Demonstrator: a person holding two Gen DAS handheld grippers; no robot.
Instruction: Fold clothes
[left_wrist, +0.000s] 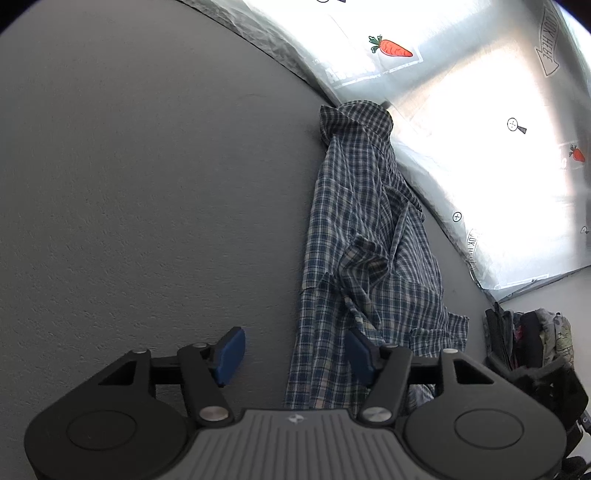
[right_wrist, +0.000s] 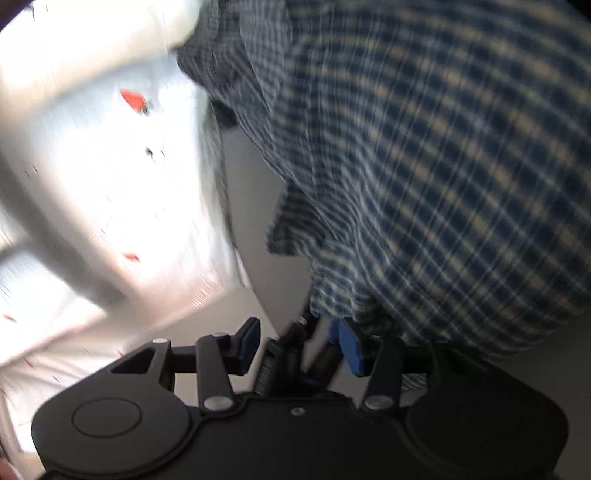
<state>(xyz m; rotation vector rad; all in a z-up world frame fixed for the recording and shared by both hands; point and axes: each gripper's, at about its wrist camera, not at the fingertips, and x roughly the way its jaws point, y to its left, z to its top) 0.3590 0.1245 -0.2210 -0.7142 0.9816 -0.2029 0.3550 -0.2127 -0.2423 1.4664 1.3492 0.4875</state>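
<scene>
**Plaid shirt lying lengthwise on grey surface, both of my grippers spread**

The plaid shirt (left_wrist: 369, 236) lies on the grey table (left_wrist: 147, 184) as a long, narrow, bunched strip. In my left wrist view its long axis runs from the lower centre, close to my gripper, up and away to a rumpled end at the table's far edge. That far end touches the edge where the shiny printed sheet (left_wrist: 461, 92) begins. The fabric is a blue, dark and cream check, creased and folded over itself at mid-length, with a loose flap spreading to the right near the bottom.

My left gripper (left_wrist: 295, 354) has its blue pads (left_wrist: 231, 354) set wide apart. The left pad sits over bare table; the right pad overlaps the shirt's near end. Nothing is clamped between them.

In my right wrist view, which is blurred, the shirt (right_wrist: 443, 166) fills the upper right and hangs close over the lens. My right gripper (right_wrist: 299, 345) also has its pads well separated, and I see no cloth pinched between them. Whether the right pad touches the fabric edge, I cannot tell.

The printed sheet carries carrot pictures (left_wrist: 391, 47). A dark pile of other clothes (left_wrist: 528, 339) sits to the right, beyond the table edge.
</scene>
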